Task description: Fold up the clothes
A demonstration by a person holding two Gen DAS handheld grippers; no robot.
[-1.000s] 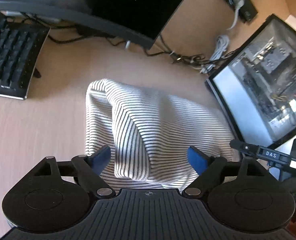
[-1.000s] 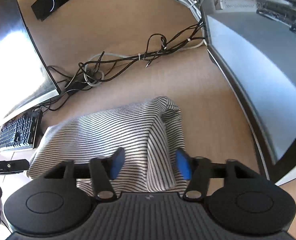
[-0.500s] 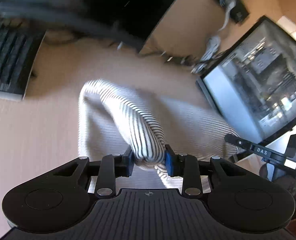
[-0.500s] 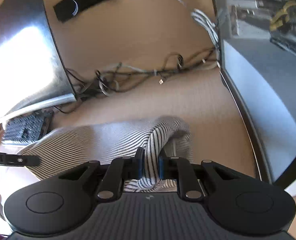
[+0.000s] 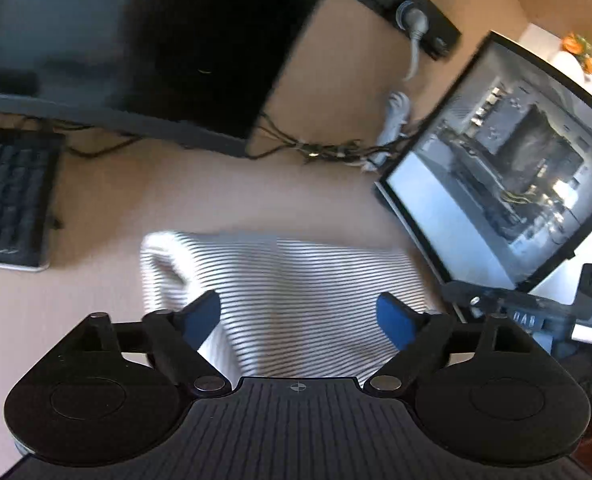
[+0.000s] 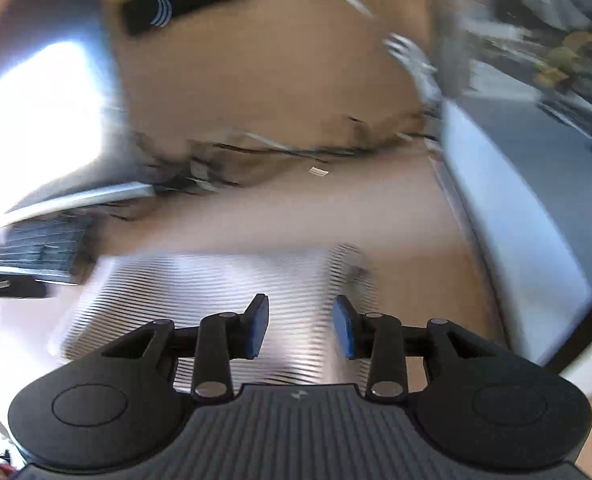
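We had the striped garment lying folded on the surface. Both jaws had just been opening: the left hand-held gripper spread wide, the right hand-held gripper partly, neither pinching cloth, probably to release the finished fold.

The shirt is white with thin dark stripes. The table is pale tan wood. Both grippers' fingers are blue on black bodies. The keyboard is black, the cables dark.
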